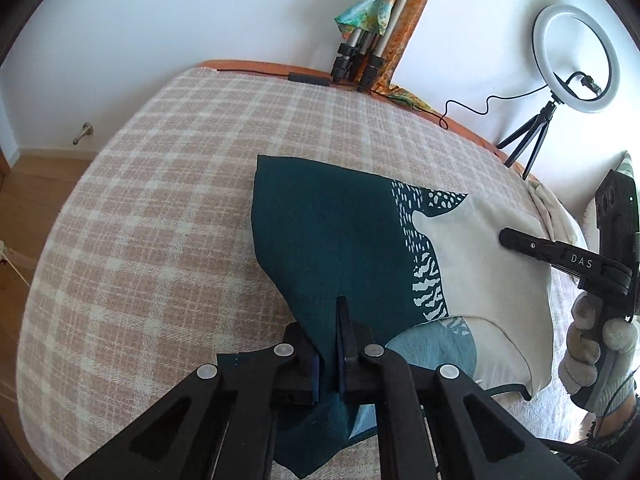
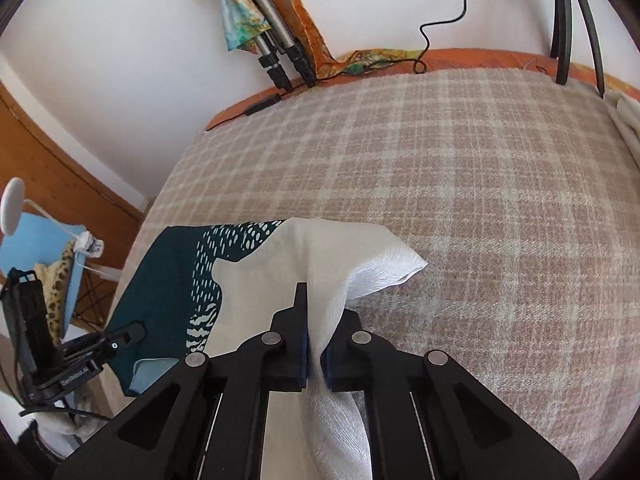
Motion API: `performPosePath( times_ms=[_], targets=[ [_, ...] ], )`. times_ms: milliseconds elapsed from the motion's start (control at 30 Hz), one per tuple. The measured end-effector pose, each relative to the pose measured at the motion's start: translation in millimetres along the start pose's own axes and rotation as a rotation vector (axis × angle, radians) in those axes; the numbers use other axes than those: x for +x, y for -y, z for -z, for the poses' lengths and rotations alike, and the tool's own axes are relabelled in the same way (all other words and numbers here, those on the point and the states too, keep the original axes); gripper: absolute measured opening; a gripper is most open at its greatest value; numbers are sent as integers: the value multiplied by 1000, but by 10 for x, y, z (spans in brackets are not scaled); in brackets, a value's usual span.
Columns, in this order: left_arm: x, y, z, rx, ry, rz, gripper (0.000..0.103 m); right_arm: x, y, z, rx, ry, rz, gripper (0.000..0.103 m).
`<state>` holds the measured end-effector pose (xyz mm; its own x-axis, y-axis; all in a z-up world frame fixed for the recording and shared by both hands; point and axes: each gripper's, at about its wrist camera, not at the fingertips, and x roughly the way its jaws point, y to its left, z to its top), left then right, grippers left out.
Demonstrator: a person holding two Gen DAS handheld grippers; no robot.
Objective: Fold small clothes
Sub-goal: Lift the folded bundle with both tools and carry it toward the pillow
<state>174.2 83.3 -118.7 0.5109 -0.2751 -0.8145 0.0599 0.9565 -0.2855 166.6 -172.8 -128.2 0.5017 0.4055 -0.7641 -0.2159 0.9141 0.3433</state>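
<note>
A small garment (image 1: 332, 232), dark teal on one half and cream on the other with a speckled print between, lies on a checked blanket (image 1: 160, 200). My left gripper (image 1: 328, 344) is shut on the teal near edge, and cloth bunches up between its pads. My right gripper (image 2: 318, 332) is shut on the cream half (image 2: 256, 280), with a raised fold running out past its fingers. The left wrist view shows the right gripper (image 1: 508, 236) over the cream part, held by a gloved hand (image 1: 592, 344). In the right wrist view the left gripper (image 2: 134, 330) is at the teal corner.
Folded tripod legs (image 1: 360, 64) with a colourful scarf lean against the wall at the bed's far edge. A ring light (image 1: 576, 60) on a small tripod stands at the far right, its cable trailing. Pale cloth (image 1: 556, 216) lies by the right edge. Wooden floor (image 1: 24, 208) is left.
</note>
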Motion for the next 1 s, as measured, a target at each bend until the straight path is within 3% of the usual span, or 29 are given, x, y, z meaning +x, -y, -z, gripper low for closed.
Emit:
performPosePath(
  times_ms=[300,467,1000],
  targets=[
    [-133,373,-51,92,65,3,2,-223,-314,23,-146,66,139,4],
    [-142,576,-93,119,75,31,2,-388,-324,37,-160,95,150,4],
    [70,1525,-282,239,91,135,2,-1154,312,16,-89,217,270,3]
  ],
)
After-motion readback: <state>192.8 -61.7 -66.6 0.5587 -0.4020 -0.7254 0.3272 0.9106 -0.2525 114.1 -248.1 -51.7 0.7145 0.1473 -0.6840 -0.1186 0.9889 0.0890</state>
